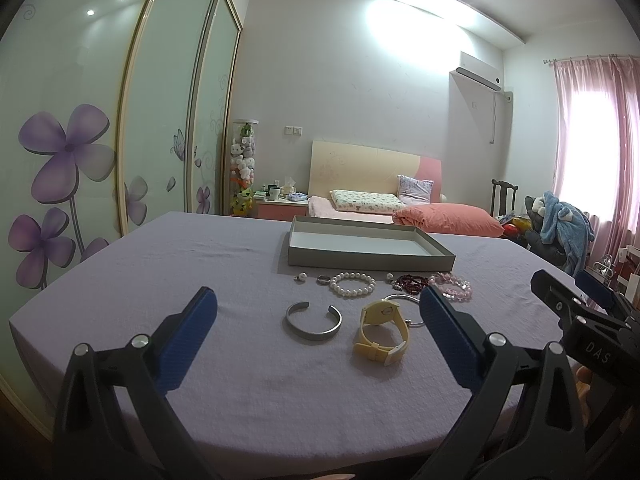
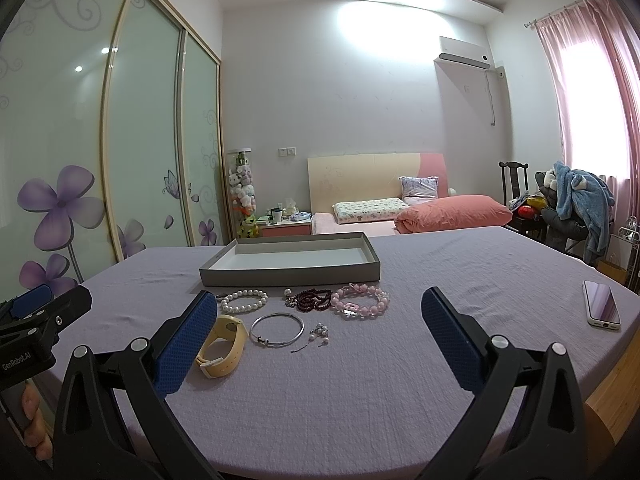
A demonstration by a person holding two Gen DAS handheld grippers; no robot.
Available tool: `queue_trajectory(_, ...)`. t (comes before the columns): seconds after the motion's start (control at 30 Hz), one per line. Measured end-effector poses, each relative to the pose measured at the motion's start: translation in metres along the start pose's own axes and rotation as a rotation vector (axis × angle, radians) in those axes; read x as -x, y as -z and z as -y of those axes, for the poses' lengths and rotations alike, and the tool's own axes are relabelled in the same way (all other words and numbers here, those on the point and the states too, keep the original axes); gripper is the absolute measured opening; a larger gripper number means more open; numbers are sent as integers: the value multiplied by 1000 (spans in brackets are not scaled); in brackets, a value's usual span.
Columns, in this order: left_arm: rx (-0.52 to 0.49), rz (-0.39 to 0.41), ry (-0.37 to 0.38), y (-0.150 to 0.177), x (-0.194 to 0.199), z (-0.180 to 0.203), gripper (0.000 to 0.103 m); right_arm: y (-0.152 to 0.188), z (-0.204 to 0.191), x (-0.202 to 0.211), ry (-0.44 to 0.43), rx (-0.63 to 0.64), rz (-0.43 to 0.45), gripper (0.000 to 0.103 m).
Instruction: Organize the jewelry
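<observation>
Jewelry lies on a lilac tablecloth in front of a shallow grey box (image 1: 362,258) (image 2: 288,275) with nothing in it. Nearest me are a silver cuff (image 1: 314,322) and a yellow watch (image 1: 382,330) (image 2: 222,340). Behind them lie a pearl bracelet (image 1: 352,284) (image 2: 244,301), a dark red bead bracelet (image 1: 412,281) (image 2: 314,298), a pink bead bracelet (image 1: 454,286) (image 2: 360,301), a thin silver bangle (image 2: 277,330), earrings (image 2: 320,332) and a ring (image 1: 323,279). My left gripper (image 1: 318,310) is open above the near jewelry. My right gripper (image 2: 320,308) is open too, holding nothing.
A phone (image 2: 602,307) lies at the table's right edge. Behind the table stand a bed with a pink pillow (image 2: 456,208), a chair piled with clothes (image 2: 572,204) and sliding wardrobe doors (image 1: 80,140) on the left. A hand (image 2: 34,420) grips the left tool.
</observation>
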State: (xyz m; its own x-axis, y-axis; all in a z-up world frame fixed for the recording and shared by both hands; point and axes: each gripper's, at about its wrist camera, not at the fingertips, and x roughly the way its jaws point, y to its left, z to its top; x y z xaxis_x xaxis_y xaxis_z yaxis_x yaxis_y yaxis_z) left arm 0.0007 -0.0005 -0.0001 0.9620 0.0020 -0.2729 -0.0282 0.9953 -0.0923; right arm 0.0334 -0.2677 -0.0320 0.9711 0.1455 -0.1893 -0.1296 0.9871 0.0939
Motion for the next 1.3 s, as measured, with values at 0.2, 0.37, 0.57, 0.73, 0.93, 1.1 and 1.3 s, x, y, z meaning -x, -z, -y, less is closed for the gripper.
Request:
queue_trajectory(0.2, 0, 0, 1, 0, 0, 0, 99, 0, 0, 0, 0, -1, 0, 101)
queue_trajectory(0.37, 0, -1, 0, 0, 0, 0, 99, 0, 0, 0, 0, 0, 0, 101)
queue_trajectory(0.57, -1, -1, -1, 0, 0, 0, 99, 0, 0, 0, 0, -2, 0, 101)
queue_trajectory(0.73, 0, -1, -2, 2, -1, 0, 99, 0, -1, 0, 0, -1, 0, 101)
queue_trajectory(0.93, 1, -6, -7, 6, -9, -1, 99, -1, -1, 0, 0, -2, 0, 101)
queue_trajectory(1.1, 2, -13, -7, 6, -8, 2, 99, 6, 3, 0, -1, -4, -4, 101)
queue_trajectory(1.3, 3, -45, -9, 7, -16, 1, 99, 6, 7, -1, 0, -7, -14, 101)
